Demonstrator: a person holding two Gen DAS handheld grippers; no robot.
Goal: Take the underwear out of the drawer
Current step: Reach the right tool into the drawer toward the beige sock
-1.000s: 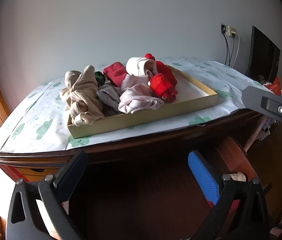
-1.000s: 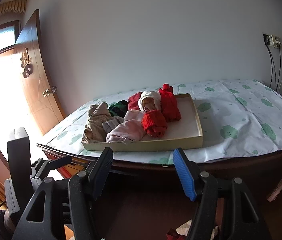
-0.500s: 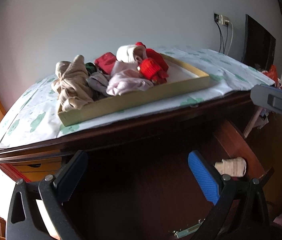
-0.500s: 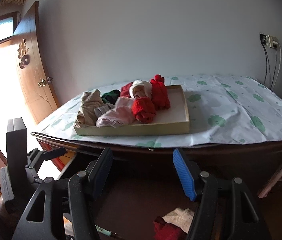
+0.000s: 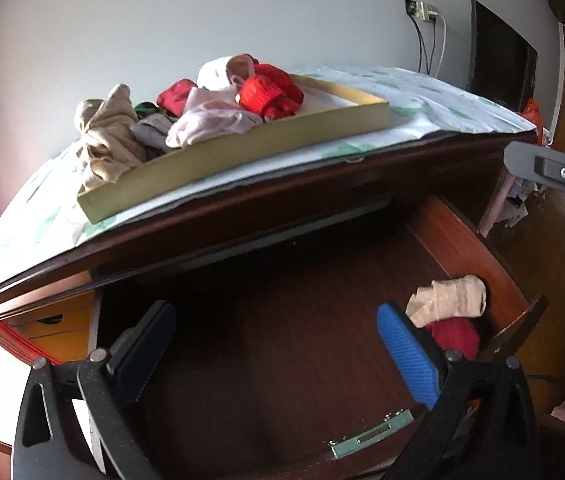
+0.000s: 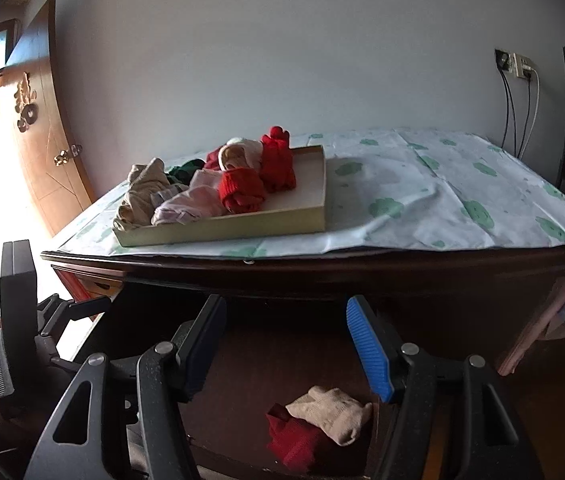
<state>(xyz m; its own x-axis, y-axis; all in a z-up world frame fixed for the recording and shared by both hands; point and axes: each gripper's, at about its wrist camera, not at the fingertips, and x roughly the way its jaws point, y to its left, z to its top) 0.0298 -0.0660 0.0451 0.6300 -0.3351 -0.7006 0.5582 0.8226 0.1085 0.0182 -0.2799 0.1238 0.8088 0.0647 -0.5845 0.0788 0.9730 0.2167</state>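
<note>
Both tongs are hanging released and empty over the open dark wooden drawer [image 5: 282, 320], the left tongs [image 5: 274, 344] and the right tongs [image 6: 286, 340] each with jaws spread apart. The beige rolled underwear [image 6: 332, 412] is lying on a red rolled piece [image 6: 294, 440] just below the right tongs, touching neither. Beyond the tongs, a shallow cardboard tray [image 6: 222, 230] of rolled garments is sitting on the cloth-covered worktop [image 6: 442, 200].

A dark wooden desk [image 6: 402, 270] is carrying a cloud-print cloth [image 6: 434, 196]; a shallow cardboard tray [image 6: 242, 226] is sitting towards its left front edge.
</note>
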